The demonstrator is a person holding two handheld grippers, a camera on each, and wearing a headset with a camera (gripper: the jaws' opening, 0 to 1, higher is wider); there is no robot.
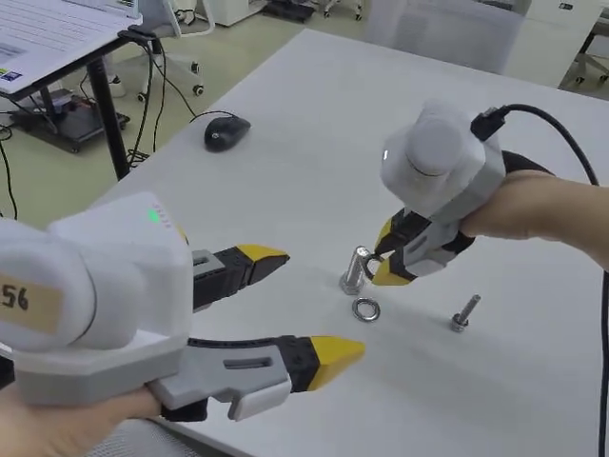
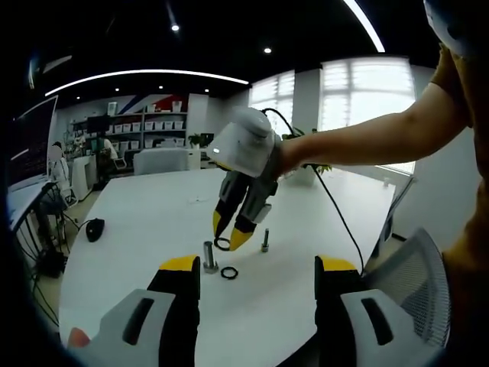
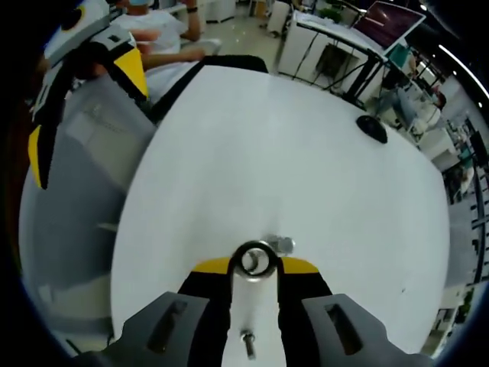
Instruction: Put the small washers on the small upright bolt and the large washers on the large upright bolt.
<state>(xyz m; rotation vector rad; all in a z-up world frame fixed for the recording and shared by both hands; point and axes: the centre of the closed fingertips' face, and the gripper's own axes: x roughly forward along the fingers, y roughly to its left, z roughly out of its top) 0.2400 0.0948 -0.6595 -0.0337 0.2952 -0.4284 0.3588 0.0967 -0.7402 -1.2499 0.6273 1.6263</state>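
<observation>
My right gripper (image 1: 385, 257) is shut on a metal washer (image 3: 254, 260), which it holds edge-on right beside the top of the large upright bolt (image 1: 354, 271). A second washer (image 1: 365, 309) lies flat on the white table just in front of that bolt. The small upright bolt (image 1: 463, 314) stands to the right. In the left gripper view the right gripper (image 2: 233, 229) hangs over the large bolt (image 2: 208, 256), with the small bolt (image 2: 265, 239) beyond. My left gripper (image 1: 304, 305) is open with nothing between its fingers, low at the near left.
A black mouse (image 1: 226, 131) rests at the far left of the table (image 1: 314, 143). A laptop (image 1: 48, 33) sits on a stand off the table's left edge. A cable trails from the right gripper. An office chair (image 2: 412, 283) stands by the near edge.
</observation>
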